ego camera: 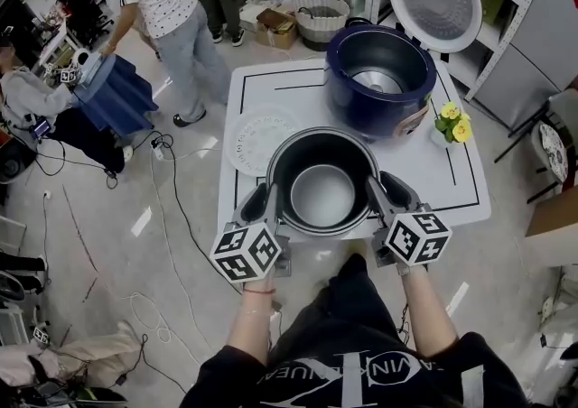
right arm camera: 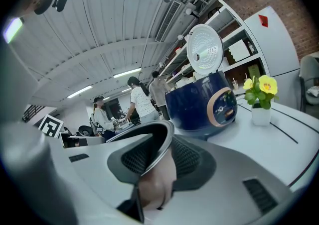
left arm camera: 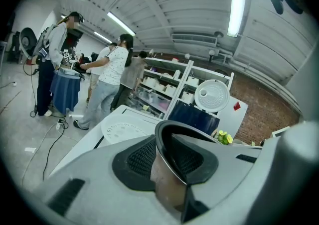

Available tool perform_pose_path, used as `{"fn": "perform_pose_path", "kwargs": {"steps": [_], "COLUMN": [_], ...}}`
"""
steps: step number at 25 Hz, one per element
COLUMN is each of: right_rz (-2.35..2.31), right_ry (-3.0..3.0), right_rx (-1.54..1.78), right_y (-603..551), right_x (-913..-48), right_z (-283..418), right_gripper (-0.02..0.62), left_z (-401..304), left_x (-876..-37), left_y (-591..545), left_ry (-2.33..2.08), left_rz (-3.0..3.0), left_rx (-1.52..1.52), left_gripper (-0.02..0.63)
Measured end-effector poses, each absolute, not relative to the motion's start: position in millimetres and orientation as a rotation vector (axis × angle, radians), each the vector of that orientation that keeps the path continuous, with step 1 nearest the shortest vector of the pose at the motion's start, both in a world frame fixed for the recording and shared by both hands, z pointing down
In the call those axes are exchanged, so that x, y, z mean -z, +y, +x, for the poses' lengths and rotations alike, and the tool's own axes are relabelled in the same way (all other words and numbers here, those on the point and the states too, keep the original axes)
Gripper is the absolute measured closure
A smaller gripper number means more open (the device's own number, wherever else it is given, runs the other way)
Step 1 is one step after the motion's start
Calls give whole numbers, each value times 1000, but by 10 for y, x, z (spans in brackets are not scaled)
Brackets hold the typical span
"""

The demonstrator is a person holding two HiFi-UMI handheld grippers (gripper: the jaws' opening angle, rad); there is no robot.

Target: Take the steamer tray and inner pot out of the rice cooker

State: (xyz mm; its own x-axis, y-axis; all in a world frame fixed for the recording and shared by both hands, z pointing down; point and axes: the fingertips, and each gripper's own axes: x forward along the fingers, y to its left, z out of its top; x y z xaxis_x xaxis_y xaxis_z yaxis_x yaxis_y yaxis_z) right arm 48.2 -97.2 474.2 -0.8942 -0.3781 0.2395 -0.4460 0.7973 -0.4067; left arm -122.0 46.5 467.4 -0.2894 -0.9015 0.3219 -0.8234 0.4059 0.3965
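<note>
While the left gripper (ego camera: 268,201) and right gripper (ego camera: 376,197) clamp their jaws on opposite rim edges, the inner pot (ego camera: 322,196) looks rigid, smooth, probably slippery.

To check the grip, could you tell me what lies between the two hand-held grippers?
The inner pot, gripped on both sides; the head view shows it.
</note>
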Motion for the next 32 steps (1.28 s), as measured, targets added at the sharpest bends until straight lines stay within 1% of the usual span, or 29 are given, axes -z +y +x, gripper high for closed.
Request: {"fn": "perform_pose_path", "kwargs": {"steps": [13, 18, 25, 32], "right_rz": [596, 568, 518, 523], "right_ry": [-2832, -2863, -2964, -3033], "right_rx": [-612, -520, -442, -362], "right_y": [-1001, -1001, -896, -677], "right_x": [-4772, -4633, -4264, -3958], "right_z": [465, 479, 435, 474], "right_gripper": [465, 472, 501, 567], "left_z": [-1246, -1289, -1304, -1252], "left_x": [-4689, -4529, -4210, -3854], "left_y": [449, 474, 538, 753], "left_ry": [-2152, -2170, -2257, -2382], "left_rz": [1553, 1622, 1712, 1778], "left_rx": [191, 195, 161, 76], "left_gripper": [517, 517, 523, 555]}}
